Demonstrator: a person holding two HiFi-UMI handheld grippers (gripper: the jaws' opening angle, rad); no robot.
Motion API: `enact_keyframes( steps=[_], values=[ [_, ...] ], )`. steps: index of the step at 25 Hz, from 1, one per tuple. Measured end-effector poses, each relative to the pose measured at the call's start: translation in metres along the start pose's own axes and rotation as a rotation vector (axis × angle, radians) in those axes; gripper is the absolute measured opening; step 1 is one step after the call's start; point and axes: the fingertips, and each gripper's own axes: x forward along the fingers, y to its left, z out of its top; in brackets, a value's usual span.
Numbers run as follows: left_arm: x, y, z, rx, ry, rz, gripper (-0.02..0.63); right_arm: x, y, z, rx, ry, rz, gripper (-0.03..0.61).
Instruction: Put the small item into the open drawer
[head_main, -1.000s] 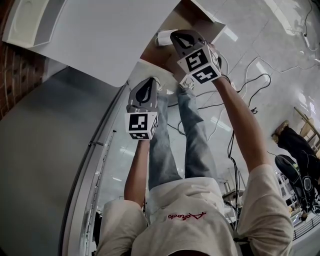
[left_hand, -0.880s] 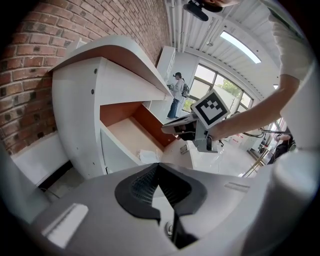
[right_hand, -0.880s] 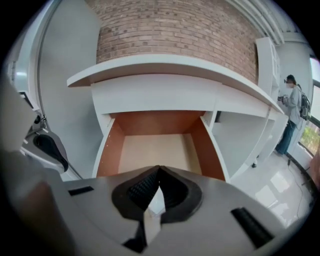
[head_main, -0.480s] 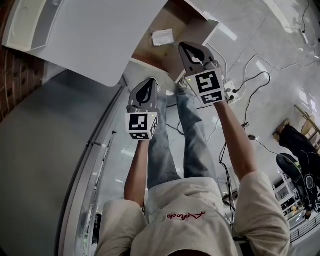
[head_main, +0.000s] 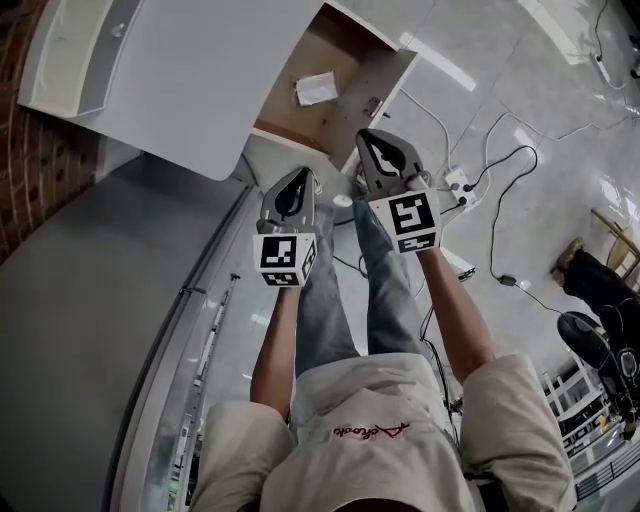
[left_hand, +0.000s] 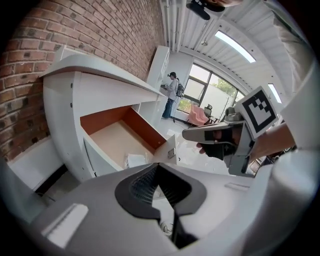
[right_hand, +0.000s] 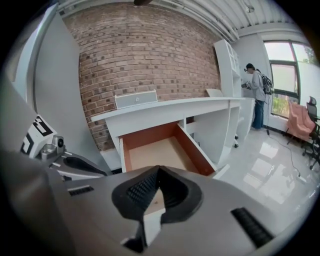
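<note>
Head view: the white bench (head_main: 190, 70) fills the upper left, and its drawer (head_main: 375, 85) stands pulled out with the wooden floor showing. The small item (head_main: 316, 88), flat and white, lies inside on that floor. Both claws are held above the person's legs, short of the drawer. The left claw (head_main: 301, 175) is further from it, while the right claw (head_main: 364, 136) is close to its front edge. Each has its tips together and carries nothing.

Left gripper view: the left claw (left_hand: 157, 166) is clenched, tips meeting, with nothing between them. Beyond it the drawer (left_hand: 145, 127) gapes open, and the small item (left_hand: 134, 160) rests on its floor near the front. The right claw (left_hand: 186, 134) hangs just to the right of the drawer's front panel.

Right gripper view: the right claw (right_hand: 159, 168) is clenched on nothing. The drawer (right_hand: 192, 147) lies open straight ahead under the bench (right_hand: 170, 107), which stands against a brick wall (right_hand: 135, 55). The item is probably masked by the claw here; I cannot pick it out.
</note>
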Motion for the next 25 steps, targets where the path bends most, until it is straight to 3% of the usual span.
enact_keyframes(
  steps=[8,13,25],
  values=[
    [-0.015,-0.016,0.046,0.044,-0.036,0.003,0.009,-0.041,-0.022,0.033,0.027,-0.041,-0.072,0.012],
    [-0.029,-0.025,0.087,0.112,-0.070,0.002,0.009,-0.063,-0.036,0.067,0.033,-0.075,-0.104,0.012],
    [-0.078,-0.057,0.165,0.168,-0.142,-0.003,0.009,-0.128,-0.041,0.132,0.064,-0.155,-0.168,0.012]
  ],
)
